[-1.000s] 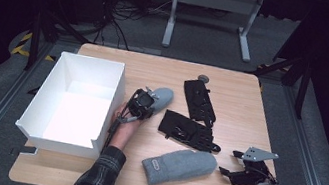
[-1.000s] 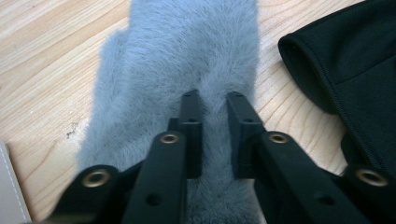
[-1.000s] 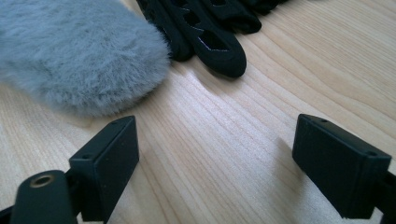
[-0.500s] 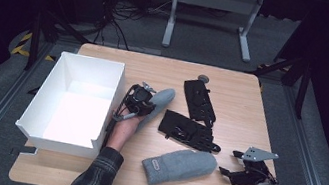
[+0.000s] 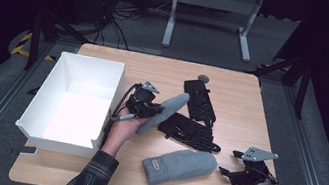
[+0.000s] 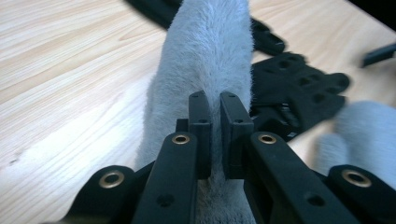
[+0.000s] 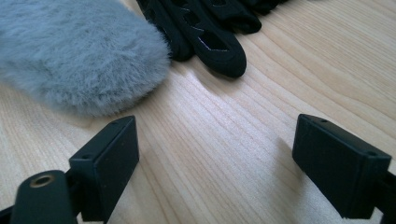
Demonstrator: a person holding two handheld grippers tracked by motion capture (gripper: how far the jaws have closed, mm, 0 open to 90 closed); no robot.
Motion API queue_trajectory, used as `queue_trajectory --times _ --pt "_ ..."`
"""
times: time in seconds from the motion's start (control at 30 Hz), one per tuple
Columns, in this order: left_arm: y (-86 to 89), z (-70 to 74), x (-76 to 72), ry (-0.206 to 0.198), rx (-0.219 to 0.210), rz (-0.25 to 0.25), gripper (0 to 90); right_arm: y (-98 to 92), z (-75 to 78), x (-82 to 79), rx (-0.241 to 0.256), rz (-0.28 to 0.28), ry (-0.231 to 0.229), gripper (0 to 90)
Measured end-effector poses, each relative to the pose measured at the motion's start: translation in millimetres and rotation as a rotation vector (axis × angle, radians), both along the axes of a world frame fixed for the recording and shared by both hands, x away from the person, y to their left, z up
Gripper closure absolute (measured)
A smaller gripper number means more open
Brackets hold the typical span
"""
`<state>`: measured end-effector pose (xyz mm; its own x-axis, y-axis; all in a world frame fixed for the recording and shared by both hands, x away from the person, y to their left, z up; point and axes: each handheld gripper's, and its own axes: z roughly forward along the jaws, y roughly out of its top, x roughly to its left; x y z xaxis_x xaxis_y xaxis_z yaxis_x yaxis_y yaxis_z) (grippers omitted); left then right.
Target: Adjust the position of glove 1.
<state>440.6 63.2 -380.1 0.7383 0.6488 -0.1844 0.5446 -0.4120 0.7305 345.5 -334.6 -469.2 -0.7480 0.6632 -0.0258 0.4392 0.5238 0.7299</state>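
Left gripper (image 5: 152, 107): your jaws are pinched tight on the grey mitten (image 6: 205, 70), lifted off the desk (image 5: 238, 92) just right of the white box (image 5: 86, 67).
Right gripper (image 5: 236, 166): your jaws stand wide apart, holding nothing, near the desk's front right corner.
Second mitten (image 5: 179, 166): flat near the front edge.
Black brackets (image 5: 189, 132): mid-desk.
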Motion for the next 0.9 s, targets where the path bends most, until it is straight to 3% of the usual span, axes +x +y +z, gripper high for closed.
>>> queue_trajectory --times 0.27,0.53,0.6,0.9 --pt "-3.1 7.0 -20.5 0.005 -0.034 -0.092 85.2 0.0 0.0 0.0 0.0 0.0 0.0 14.9" --pt "-10.6 12.2 -40.1 -0.004 -0.037 -0.153 85.4 0.0 0.0 0.1 0.0 0.0 -0.002 14.9" --pt "-15.8 13.8 -47.5 -0.012 -0.032 -0.195 85.4 -0.1 0.0 0.2 0.0 0.0 -0.003 15.0" --pt "-33.7 13.8 -64.0 -0.02 -0.023 -0.29 85.5 0.0 -0.1 0.2 0.0 0.0 -0.003 14.9"
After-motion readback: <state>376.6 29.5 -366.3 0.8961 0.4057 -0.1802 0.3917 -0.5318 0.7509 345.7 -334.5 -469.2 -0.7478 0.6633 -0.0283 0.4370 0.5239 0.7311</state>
